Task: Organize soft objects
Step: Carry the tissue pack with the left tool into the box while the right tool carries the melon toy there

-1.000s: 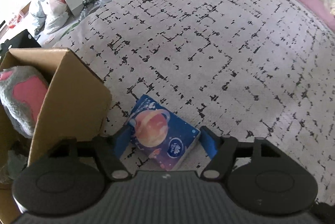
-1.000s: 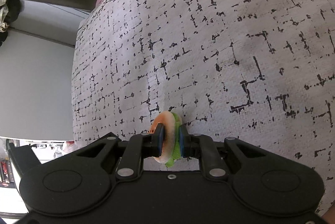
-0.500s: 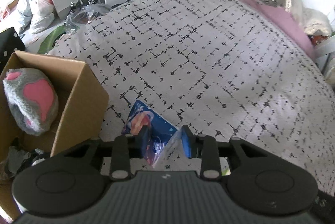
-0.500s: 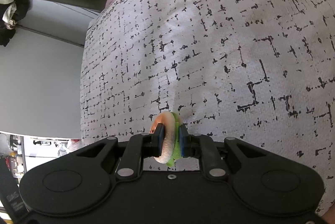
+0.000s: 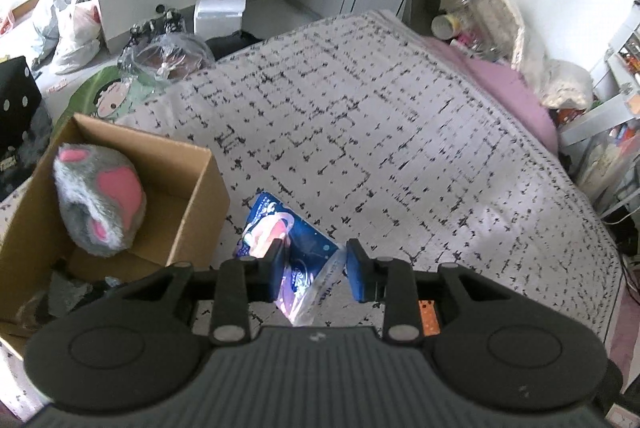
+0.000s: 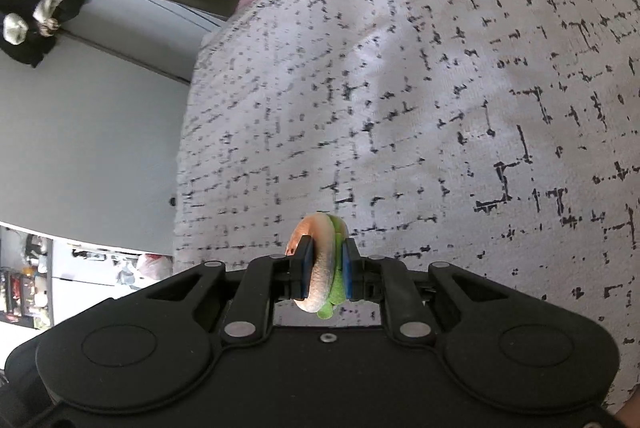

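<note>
In the left wrist view my left gripper (image 5: 314,266) is shut on a blue tissue pack (image 5: 294,248) printed with a planet, squeezed and lifted off the patterned bedspread (image 5: 400,156). A cardboard box (image 5: 192,212) stands just to its left with a grey and pink plush paw (image 5: 100,196) inside. In the right wrist view my right gripper (image 6: 324,264) is shut on a small soft toy burger (image 6: 324,260), orange-brown and green, held above the bedspread (image 6: 440,108).
Dark items lie in the box bottom (image 5: 68,292). Beyond the bed's far edge are plastic bags (image 5: 76,32), a white box (image 5: 220,10) and a wrapped bundle (image 5: 168,56). Bottles and clutter (image 5: 468,12) sit at the bed's far right corner. Shelves (image 5: 616,108) stand right.
My left gripper closed on the tissue pack, squeezing it, and lifted it up and back from the bedspread. My right gripper kept its hold on the toy burger and shifted slightly.
</note>
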A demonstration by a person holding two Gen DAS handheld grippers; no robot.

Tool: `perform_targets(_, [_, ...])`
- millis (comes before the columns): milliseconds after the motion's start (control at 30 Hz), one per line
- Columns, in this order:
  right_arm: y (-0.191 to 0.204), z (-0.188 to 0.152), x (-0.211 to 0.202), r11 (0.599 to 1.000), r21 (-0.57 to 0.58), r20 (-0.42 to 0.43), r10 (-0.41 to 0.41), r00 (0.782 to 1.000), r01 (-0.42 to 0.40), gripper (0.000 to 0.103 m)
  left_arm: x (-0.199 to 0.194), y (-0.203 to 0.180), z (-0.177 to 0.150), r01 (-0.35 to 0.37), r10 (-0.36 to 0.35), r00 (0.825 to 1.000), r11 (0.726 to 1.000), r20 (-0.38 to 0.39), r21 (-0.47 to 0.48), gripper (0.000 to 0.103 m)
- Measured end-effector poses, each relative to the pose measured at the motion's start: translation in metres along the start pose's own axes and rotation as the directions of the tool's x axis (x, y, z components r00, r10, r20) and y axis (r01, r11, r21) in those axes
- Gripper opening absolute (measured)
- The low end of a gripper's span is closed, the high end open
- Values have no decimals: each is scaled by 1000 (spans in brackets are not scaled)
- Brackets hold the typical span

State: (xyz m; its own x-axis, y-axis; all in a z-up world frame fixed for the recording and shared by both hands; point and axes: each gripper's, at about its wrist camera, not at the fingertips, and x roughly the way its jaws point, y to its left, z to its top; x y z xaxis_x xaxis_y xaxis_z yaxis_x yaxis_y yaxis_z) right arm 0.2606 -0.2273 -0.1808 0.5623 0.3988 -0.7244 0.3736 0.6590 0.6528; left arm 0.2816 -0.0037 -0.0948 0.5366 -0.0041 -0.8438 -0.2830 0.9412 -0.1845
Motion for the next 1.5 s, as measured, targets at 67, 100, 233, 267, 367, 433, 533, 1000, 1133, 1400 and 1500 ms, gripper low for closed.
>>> perform_targets(67, [2,-1,-4,1000,-11,6,8,1000,-8,15,-9,3,1,1,-1,1000,1000,16,7,31])
perform_targets(100, [3,-1,-6,1000,-12,7,15,1000,-15,15,-12,4,1,3,-3,1000,1000,21,6,31])
perform_targets(233, [9,-3,-11,999,-34,14,36,999,-35,15,-28,10,2,10,-10,999,1000,46,1,31])
perform_targets(267, [11,-4,-15,998,-49,25,36,999,-35,15,-32,11,3,13,-13,999,1000,49,-4,31])
perform_targets(367, [20,-7,-21,995,-87,43,53,998,-49,15,-45,17,3,18,-17,998,1000,68,-10,31])
perform_targets(433, [24,-8,-25,992,-109,47,66,997,-60,15,-52,21,3,20,-18,996,1000,83,-15,31])
perform_targets(533, [31,-12,-30,987,-139,47,88,995,-80,15,-62,28,3,21,-19,995,1000,100,-23,31])
perform_targets(1000, [73,-35,-47,927,-340,54,190,980,-161,15,-85,67,1,9,1,990,998,143,-68,31])
perform_targets(1133, [79,-41,-46,912,-370,40,208,977,-179,15,-88,82,1,2,11,989,996,147,-87,31])
perform_targets(1400, [90,-58,-39,888,-414,13,224,975,-199,15,-89,113,-3,-20,40,989,990,142,-141,31])
perform_targets(1500, [94,-65,-36,876,-434,-2,234,972,-211,15,-87,125,-6,-20,41,990,987,132,-161,31])
